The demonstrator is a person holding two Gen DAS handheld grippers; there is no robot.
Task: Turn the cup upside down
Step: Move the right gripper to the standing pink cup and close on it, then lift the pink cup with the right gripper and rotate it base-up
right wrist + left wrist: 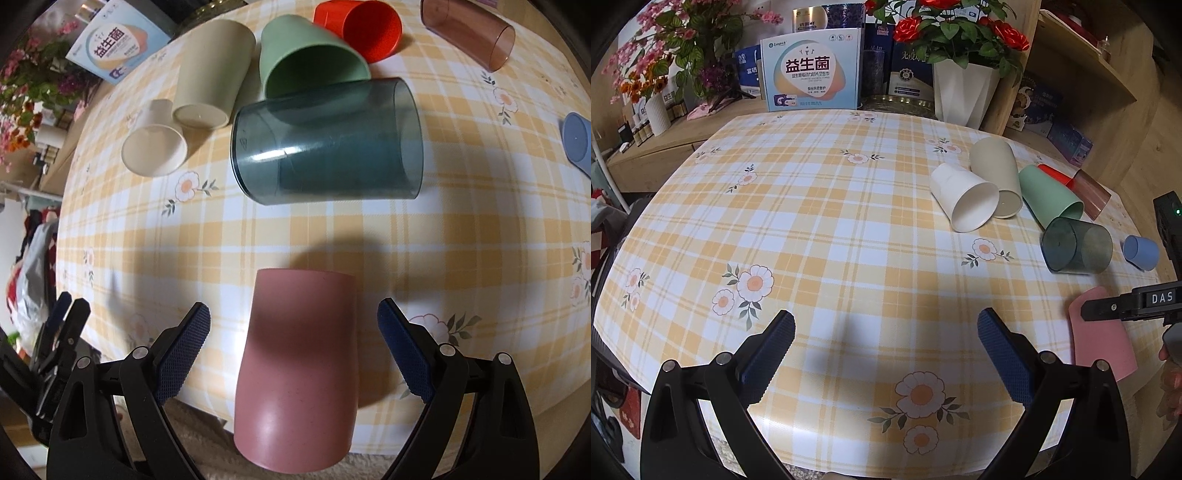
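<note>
A pink cup [299,365] stands upside down near the table's front edge, between the open fingers of my right gripper [294,332], which do not touch it. It shows in the left wrist view [1100,343] at the right, with the right gripper [1089,310] over it. My left gripper [886,332] is open and empty above the checked tablecloth [820,229]. Several other cups lie on their sides: a dark teal clear cup [328,144], a green cup [310,62], a beige cup [210,74], a white cup [155,147], a red cup [365,29] and a brown clear cup [469,33].
A small blue cup [576,142] sits at the right edge. Boxes [810,70], a white vase of red roses [964,92] and other flowers [661,74] stand behind the table. A wooden shelf [1086,74] is at the back right.
</note>
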